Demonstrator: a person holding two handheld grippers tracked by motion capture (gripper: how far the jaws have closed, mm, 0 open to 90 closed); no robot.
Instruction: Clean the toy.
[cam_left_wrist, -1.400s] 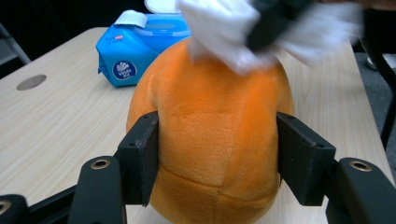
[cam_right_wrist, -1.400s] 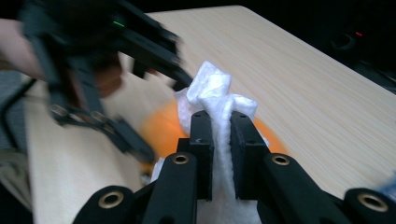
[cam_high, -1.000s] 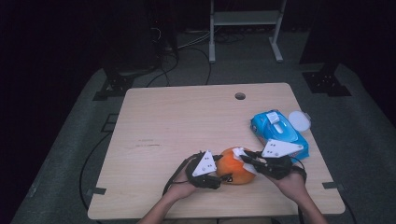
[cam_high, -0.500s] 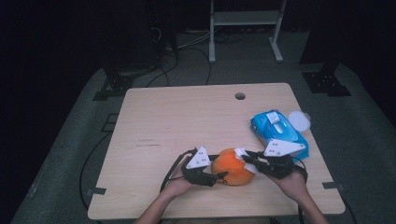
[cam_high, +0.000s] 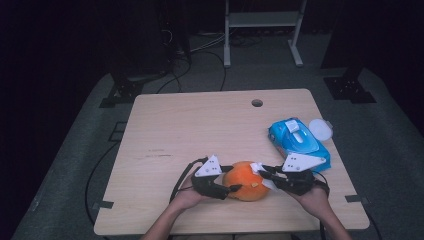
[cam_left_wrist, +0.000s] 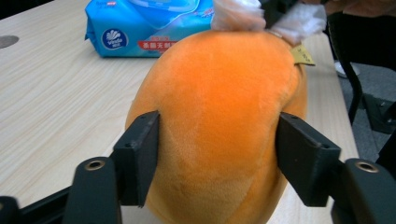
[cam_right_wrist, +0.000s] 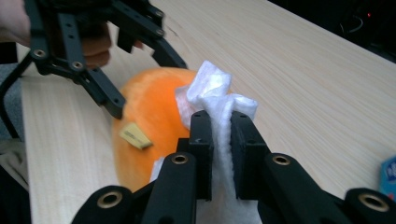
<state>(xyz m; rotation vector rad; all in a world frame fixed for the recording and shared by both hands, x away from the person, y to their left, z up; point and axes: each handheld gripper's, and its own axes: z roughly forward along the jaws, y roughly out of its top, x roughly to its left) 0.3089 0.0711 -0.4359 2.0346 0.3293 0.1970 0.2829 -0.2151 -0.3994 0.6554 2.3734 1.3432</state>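
My left gripper (cam_high: 231, 189) has its jaws set on either flank of an orange plush toy (cam_high: 246, 180), and in the left gripper view both pads press into its fuzzy sides. Those jaws have just been easing a little wider, with the toy still between them. The toy (cam_left_wrist: 219, 121) is a rounded, egg-like lump of soft, short-piled fabric, uniformly orange, with a small yellow tag (cam_right_wrist: 134, 136) sticking out of its side. It lies on the wooden table (cam_high: 200, 130) near the edge closest to me, directly between my two tools.

My right gripper (cam_right_wrist: 220, 135) is clamped tight on a crumpled white wet wipe (cam_right_wrist: 215, 95), which bunches up above the jaw tips and hangs down between them. The wipe touches the top of the toy on the side facing this gripper.

Just beyond my right gripper (cam_high: 261, 171) lies a blue pack of wet wipes (cam_high: 299, 141) with its flap on top, and a small round white lid (cam_high: 320, 128) sits just beside the pack's far corner. A round cable hole (cam_high: 257, 103) is well ahead of both tools, at the far edge of the table.
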